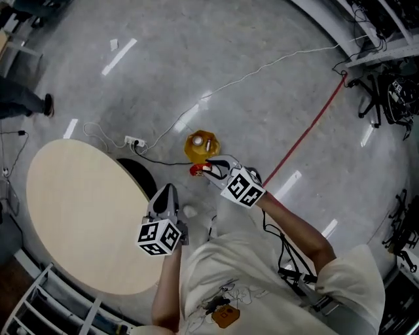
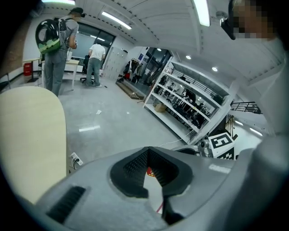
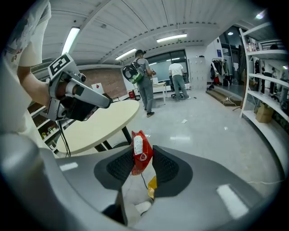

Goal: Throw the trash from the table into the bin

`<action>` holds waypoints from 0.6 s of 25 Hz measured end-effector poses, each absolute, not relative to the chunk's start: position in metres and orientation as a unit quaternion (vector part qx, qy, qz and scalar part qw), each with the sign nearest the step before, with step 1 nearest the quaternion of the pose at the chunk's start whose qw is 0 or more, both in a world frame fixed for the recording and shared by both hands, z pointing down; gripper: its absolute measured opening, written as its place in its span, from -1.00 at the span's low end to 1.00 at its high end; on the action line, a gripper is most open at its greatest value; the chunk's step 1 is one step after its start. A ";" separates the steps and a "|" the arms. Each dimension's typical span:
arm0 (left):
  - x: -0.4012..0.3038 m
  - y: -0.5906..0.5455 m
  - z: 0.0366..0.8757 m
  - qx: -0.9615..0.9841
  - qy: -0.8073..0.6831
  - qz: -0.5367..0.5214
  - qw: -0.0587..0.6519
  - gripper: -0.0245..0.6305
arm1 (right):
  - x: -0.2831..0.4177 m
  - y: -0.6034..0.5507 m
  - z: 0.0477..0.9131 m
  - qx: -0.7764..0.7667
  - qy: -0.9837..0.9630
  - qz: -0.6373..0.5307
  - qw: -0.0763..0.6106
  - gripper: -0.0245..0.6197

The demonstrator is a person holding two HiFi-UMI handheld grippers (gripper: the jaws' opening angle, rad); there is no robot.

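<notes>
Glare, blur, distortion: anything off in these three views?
Head view: light streaks glare on the floor, edges curve. Left gripper view: dark corners, ceiling light blown out. Right gripper view: strong fisheye, red wrapper between the jaws is sharp.

Floor [image 1: 196, 52]: grey, glossy concrete. Ceiling [image 3: 135, 27]: white panels, strip lights [image 3: 171, 38] lit. Wall [image 3: 113, 85]: brick. Shelves [image 2: 189, 108]: white, stocked. On floor: red cable [image 1: 314, 124], white cable [image 1: 262, 69], power strip [image 1: 133, 141].

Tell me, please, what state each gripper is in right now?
Left gripper: open, nothing between its jaws.
Right gripper: closed on a red wrapper.
</notes>
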State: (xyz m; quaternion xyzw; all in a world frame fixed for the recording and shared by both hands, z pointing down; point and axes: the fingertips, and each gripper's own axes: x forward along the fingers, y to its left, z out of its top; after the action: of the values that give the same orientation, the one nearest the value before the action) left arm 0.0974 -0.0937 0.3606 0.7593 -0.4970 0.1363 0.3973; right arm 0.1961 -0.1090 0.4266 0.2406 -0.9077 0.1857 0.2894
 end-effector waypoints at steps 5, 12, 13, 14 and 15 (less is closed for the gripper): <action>0.096 -0.090 0.401 0.719 -0.524 0.154 0.431 -0.92 | 0.198 -0.113 0.477 0.213 -0.901 0.213 0.312 -0.53; 0.094 -0.096 0.469 0.698 -0.533 0.166 0.448 -0.92 | 0.198 -0.131 0.558 0.202 -0.890 0.223 0.343 -0.53; 0.094 -0.095 0.479 0.694 -0.533 0.168 0.453 -0.92 | 0.198 -0.132 0.568 0.197 -0.889 0.220 0.350 -0.53; 0.095 -0.094 0.490 0.690 -0.533 0.170 0.459 -0.92 | 0.197 -0.133 0.578 0.192 -0.888 0.217 0.356 -0.53; 0.097 -0.093 0.502 0.685 -0.532 0.173 0.466 -0.92 | 0.197 -0.135 0.590 0.188 -0.888 0.217 0.360 -0.53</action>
State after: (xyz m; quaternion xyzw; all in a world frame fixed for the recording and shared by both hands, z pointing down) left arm 0.0967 -0.0927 0.5020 0.6853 -0.5322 0.1727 0.4662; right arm 0.1970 -0.1346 0.5897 0.1877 -0.8879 0.2165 0.3598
